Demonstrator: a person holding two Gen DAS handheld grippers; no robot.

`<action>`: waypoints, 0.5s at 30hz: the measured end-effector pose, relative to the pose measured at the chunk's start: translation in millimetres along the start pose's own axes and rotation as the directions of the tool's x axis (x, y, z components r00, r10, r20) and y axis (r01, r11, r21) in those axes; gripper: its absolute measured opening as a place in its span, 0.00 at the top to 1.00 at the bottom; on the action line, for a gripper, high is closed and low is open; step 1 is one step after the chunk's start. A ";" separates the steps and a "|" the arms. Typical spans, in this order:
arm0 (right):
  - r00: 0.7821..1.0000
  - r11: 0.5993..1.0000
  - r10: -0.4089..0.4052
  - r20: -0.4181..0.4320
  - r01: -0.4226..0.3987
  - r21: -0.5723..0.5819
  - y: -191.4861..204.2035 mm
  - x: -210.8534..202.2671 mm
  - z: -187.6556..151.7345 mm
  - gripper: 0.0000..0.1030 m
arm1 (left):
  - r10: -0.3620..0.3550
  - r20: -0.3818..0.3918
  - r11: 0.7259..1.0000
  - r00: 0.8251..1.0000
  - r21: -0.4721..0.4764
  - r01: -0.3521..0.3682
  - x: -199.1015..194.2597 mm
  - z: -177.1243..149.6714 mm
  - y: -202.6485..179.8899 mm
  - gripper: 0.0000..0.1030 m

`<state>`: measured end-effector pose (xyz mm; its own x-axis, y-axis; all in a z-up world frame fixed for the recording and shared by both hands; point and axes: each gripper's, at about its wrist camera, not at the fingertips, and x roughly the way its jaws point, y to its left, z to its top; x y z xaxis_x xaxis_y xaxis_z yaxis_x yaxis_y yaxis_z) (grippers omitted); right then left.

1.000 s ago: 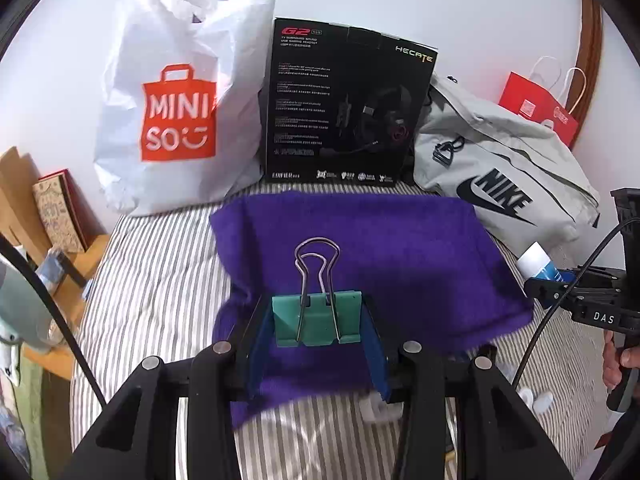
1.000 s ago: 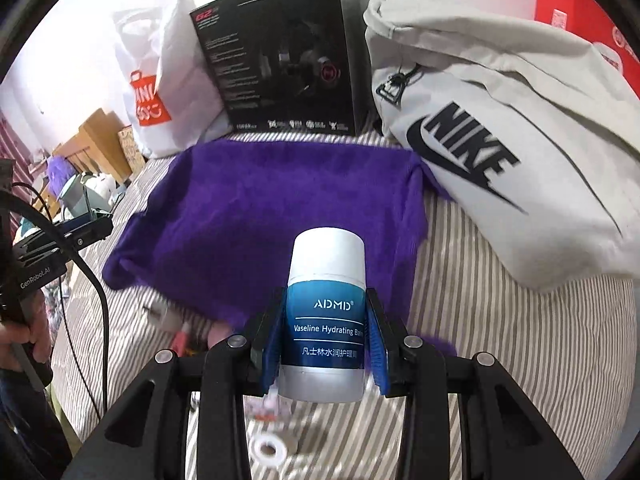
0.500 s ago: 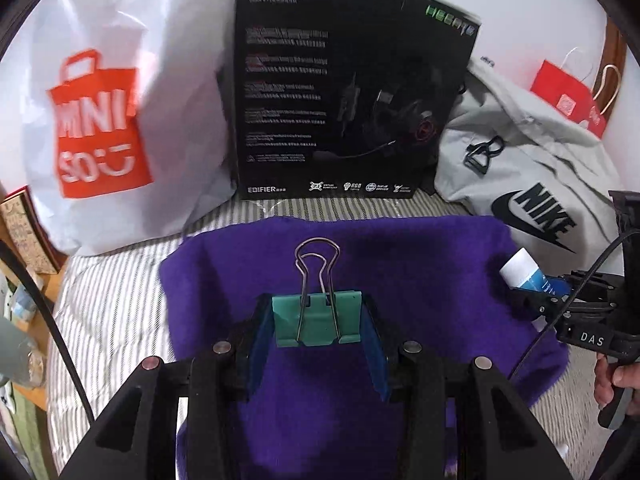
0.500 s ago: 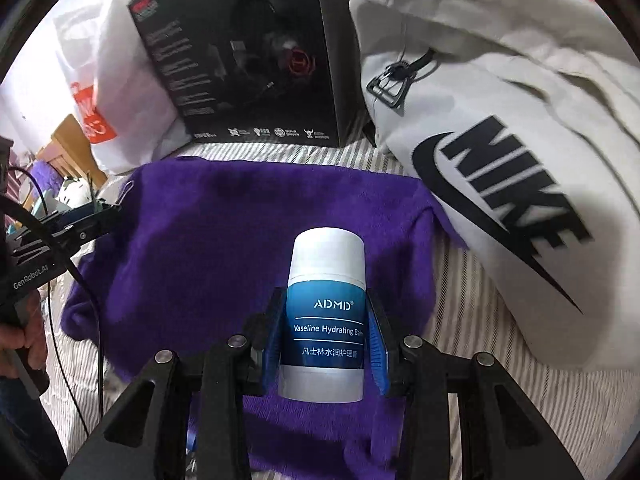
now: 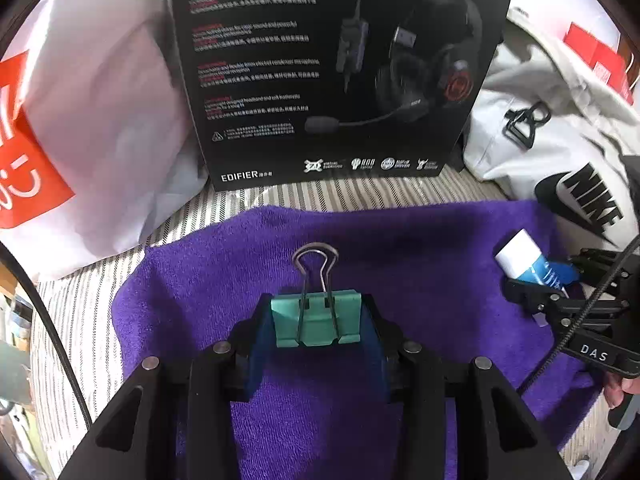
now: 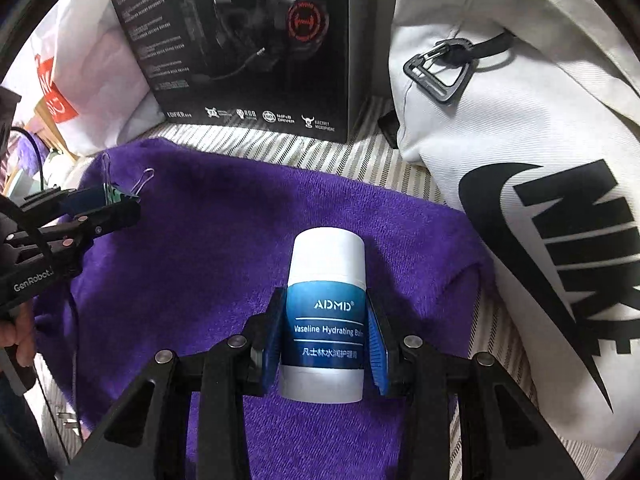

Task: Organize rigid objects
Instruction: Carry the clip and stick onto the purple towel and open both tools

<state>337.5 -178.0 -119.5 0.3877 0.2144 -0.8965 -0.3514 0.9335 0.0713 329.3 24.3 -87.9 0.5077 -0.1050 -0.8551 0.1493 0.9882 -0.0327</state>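
Observation:
My left gripper is shut on a teal binder clip with its wire handles pointing forward, held over the purple towel. My right gripper is shut on a white and blue balm tube, upright between the blue pads, also over the purple towel. The right wrist view has the left gripper with the clip at the towel's left side. In the left wrist view the right gripper holds the tube at the towel's right side.
A black headset box stands just behind the towel on the striped bedding. A white shopping bag sits to its left, a grey Nike bag to its right. A person's hand grips the left tool.
Both grippers have moved forward over the towel toward the headset box, still holding the clip and the tube. The box and bags loom larger.

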 end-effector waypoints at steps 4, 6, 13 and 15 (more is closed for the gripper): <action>1.000 1.000 -0.006 0.003 0.006 -0.010 1.1 2.8 1.2 0.64 | 0.013 -0.024 1.000 1.000 0.011 -0.013 9.1 -1.4 -2.6 0.62; 1.000 1.000 -0.008 0.005 0.008 -0.014 2.3 2.8 0.4 0.64 | 0.022 -0.036 1.000 0.999 0.020 -0.022 12.5 -2.5 -4.6 0.62; 1.000 0.999 0.026 -0.001 -0.026 -0.032 3.3 -0.3 -5.1 0.47 | 0.043 -0.045 0.999 0.998 0.025 -0.042 18.6 -3.4 -14.3 0.59; 1.000 0.999 0.019 -0.007 -0.019 -0.031 4.3 -2.3 -8.1 0.47 | 0.046 -0.052 0.999 0.998 0.021 -0.045 18.6 -6.8 -15.3 0.52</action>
<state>328.2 -176.8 -120.8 0.3754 0.2299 -0.8979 -0.3846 0.9200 0.0748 330.7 8.0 -106.8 0.4695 -0.0539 -0.8813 0.1446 0.9894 0.0165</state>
